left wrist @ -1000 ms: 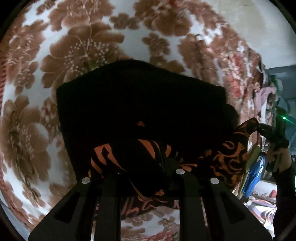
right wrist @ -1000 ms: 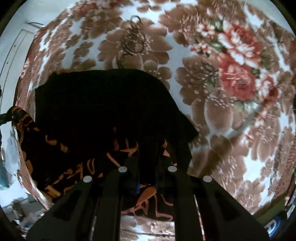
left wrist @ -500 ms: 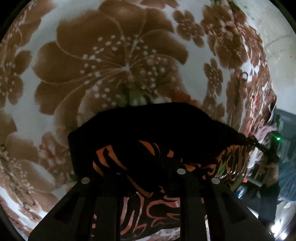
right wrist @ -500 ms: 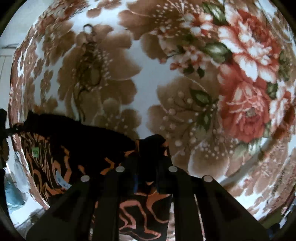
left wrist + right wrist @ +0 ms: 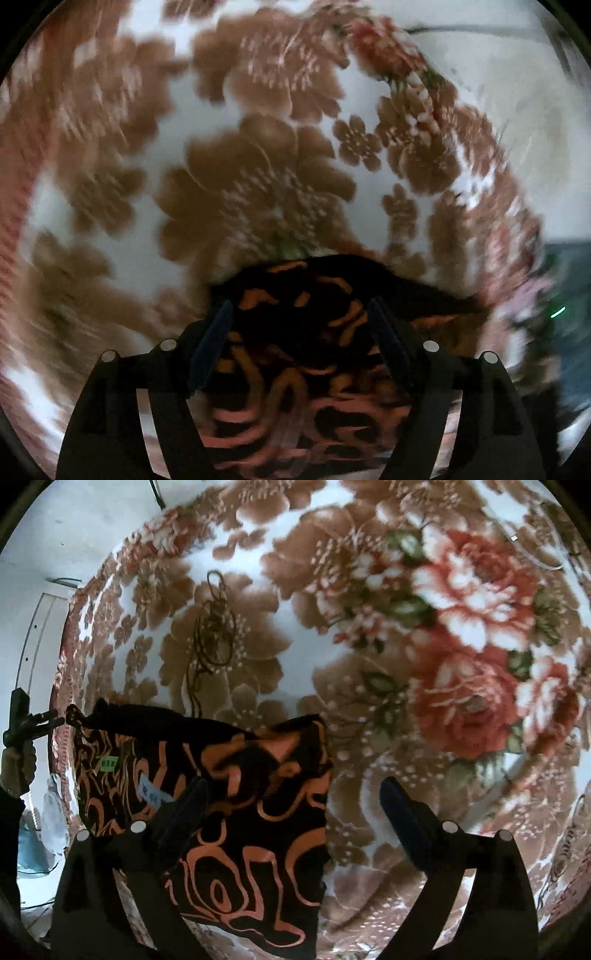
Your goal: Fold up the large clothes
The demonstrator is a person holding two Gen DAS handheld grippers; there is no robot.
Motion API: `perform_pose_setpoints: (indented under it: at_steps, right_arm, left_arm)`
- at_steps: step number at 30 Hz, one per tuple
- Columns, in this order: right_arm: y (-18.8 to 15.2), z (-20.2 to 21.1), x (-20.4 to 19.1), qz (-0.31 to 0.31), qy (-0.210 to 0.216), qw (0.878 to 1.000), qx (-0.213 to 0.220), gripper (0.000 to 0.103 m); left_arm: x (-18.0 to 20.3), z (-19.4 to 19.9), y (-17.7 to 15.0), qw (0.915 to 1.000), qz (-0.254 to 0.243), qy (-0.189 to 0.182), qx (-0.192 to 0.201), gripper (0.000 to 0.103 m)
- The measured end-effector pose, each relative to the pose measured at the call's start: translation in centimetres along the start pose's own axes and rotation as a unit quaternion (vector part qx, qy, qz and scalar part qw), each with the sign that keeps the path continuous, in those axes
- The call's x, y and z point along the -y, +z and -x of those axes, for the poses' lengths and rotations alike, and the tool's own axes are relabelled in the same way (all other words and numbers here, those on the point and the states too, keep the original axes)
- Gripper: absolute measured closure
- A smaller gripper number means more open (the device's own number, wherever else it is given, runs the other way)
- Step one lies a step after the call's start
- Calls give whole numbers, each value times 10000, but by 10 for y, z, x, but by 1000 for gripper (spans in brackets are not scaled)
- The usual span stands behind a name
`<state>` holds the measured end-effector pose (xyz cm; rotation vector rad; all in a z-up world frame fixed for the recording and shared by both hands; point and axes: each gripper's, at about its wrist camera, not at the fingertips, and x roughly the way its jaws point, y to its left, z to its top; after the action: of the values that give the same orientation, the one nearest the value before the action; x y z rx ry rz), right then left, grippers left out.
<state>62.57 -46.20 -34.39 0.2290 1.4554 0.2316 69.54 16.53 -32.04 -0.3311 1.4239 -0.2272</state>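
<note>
A black garment with orange swirls [image 5: 251, 812] lies folded on a floral blanket [image 5: 461, 664]. My right gripper [image 5: 295, 797] hovers over its right corner; its jaws are opening wide and no pad presses the cloth. The cloth lies under the left finger [image 5: 184, 808], while the right finger stands over bare blanket. In the blurred left wrist view the garment [image 5: 295, 325] sits between the spread fingers of my left gripper [image 5: 301, 314], whose jaws are also opening, with the fabric loose. In the right wrist view the left gripper [image 5: 48, 722] shows at the garment's far left corner.
A thin dark cord [image 5: 214, 635] lies on the blanket beyond the garment. A pale wall [image 5: 74, 524] rises past the blanket's far edge. Blue and white items [image 5: 37, 834] sit off the blanket's left side. A hand [image 5: 14, 764] holds the left gripper.
Both grippers carried the garment's patterned edge forward over its black part while shut on it. Now both have opened and the cloth lies loose on the blanket.
</note>
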Motion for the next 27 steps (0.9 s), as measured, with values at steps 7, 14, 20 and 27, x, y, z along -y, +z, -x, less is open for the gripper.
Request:
perform_pose_setpoints:
  at_steps: [7,14,20,27]
  right_arm:
    - [-27,-4,-9,138,-179,9980,597,10]
    - [-44,-41,-15,578,-591,9926,892,12]
    - [-48,-64,-32,1172,-658,9854,1046,12]
    - [-47,-90,-43,1298,-651,9845,980,19]
  left_arm:
    - [10,-2,-39,9934,-1069,393,109,28]
    - [-1,-10,-61,9883,-1308,616,487,28]
    - [4,-8,-51,9778,-1685,740,1003,30]
    - [20,-44,-36,9592,-2389,1250,848,30]
